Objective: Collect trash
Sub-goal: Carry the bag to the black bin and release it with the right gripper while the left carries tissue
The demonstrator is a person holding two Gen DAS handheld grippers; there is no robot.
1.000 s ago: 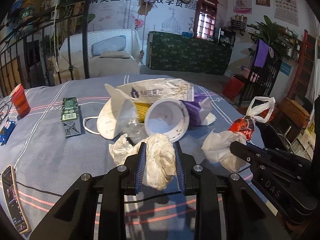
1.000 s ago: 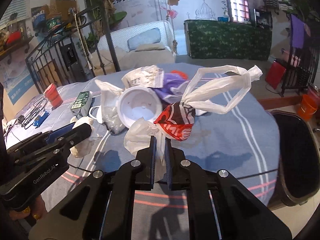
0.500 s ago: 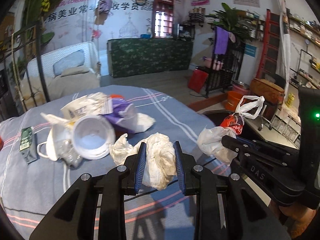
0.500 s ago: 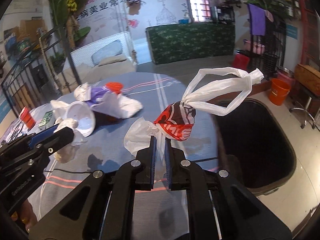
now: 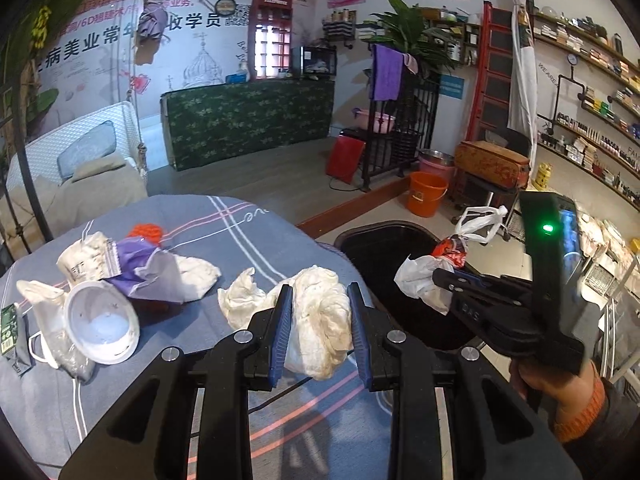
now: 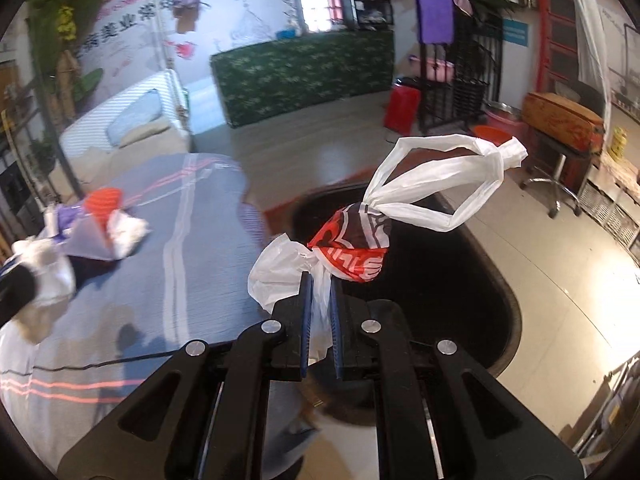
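My left gripper [image 5: 318, 294] is shut on a crumpled white tissue wad [image 5: 320, 320], held above the table's right edge. My right gripper [image 6: 319, 282] is shut on a knotted red-and-white plastic bag [image 6: 354, 246], which hangs over the black trash bin [image 6: 472, 280]. In the left wrist view the right gripper [image 5: 438, 276] carries that plastic bag [image 5: 424, 276] over the bin [image 5: 384, 248], held by a hand in an orange cuff. A heap of trash stays on the table: a white paper bowl [image 5: 100, 326], a purple wrapper [image 5: 140, 264] and a white packet [image 5: 86, 258].
The table wears a blue-grey striped cloth [image 5: 240, 224]. A green carton [image 5: 8, 328] lies at its left edge. On the floor beyond the bin stand an orange bucket [image 5: 426, 196] and a red box [image 5: 344, 160]. Shelves line the right wall.
Both grippers have swung to the right with their loads. The bag has gone from over the table to over the black bin. The tissue wad has followed to the table's right edge.
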